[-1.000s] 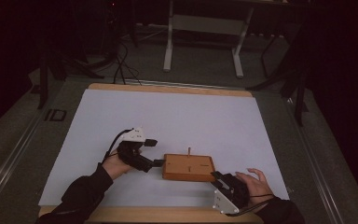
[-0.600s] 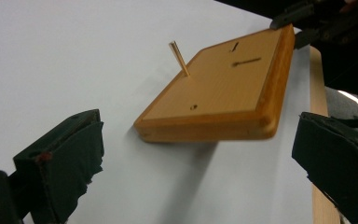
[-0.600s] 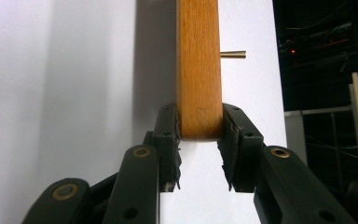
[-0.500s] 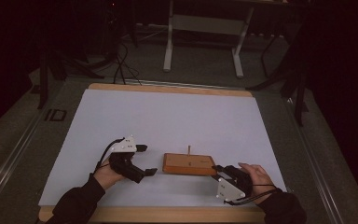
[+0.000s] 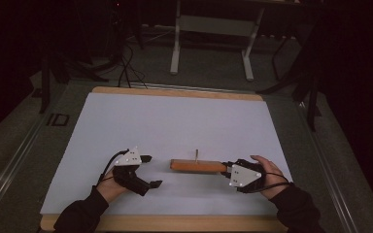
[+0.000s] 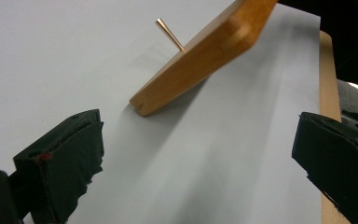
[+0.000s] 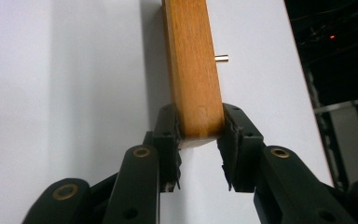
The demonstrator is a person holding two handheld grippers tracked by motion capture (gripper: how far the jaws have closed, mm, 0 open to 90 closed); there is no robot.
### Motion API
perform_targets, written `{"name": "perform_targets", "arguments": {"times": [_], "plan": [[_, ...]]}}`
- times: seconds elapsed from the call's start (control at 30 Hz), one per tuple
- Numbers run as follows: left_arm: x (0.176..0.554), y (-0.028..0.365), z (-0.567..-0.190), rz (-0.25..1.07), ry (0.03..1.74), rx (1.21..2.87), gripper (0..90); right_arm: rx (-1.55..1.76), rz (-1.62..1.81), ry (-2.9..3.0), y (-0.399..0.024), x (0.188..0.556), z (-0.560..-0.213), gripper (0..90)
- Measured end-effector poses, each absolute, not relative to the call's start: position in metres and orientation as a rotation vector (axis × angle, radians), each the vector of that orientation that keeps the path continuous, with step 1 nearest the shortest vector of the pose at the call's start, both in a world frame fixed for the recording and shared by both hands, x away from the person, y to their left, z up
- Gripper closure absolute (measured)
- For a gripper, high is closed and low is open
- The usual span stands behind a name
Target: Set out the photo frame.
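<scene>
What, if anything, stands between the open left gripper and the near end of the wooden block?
Nothing visible. The left gripper is open, with bare white sheet between it and the wooden block. The right gripper already clamps the block's other end, and the thin peg rises farther along its top.

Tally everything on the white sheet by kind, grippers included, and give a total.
Wooden block with an upright peg: 1
Handheld grippers: 2, the left gripper open, the right gripper shut on the block's end
Total: 3
</scene>
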State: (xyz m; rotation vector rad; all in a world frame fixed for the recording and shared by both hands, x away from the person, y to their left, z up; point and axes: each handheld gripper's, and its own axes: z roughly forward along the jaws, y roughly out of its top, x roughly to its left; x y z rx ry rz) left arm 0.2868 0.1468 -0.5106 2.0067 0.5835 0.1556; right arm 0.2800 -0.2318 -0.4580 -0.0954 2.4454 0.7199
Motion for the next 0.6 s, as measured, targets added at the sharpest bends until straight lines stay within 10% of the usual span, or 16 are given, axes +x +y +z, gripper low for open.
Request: {"name": "perform_targets", "arguments": {"times": [0.6], "plan": [[0.286,0.147,-0.514,0.182,0.568,2.007,2.5,0.085,0.835,2.573,-0.234,0.322,-0.443,67.6]]}}
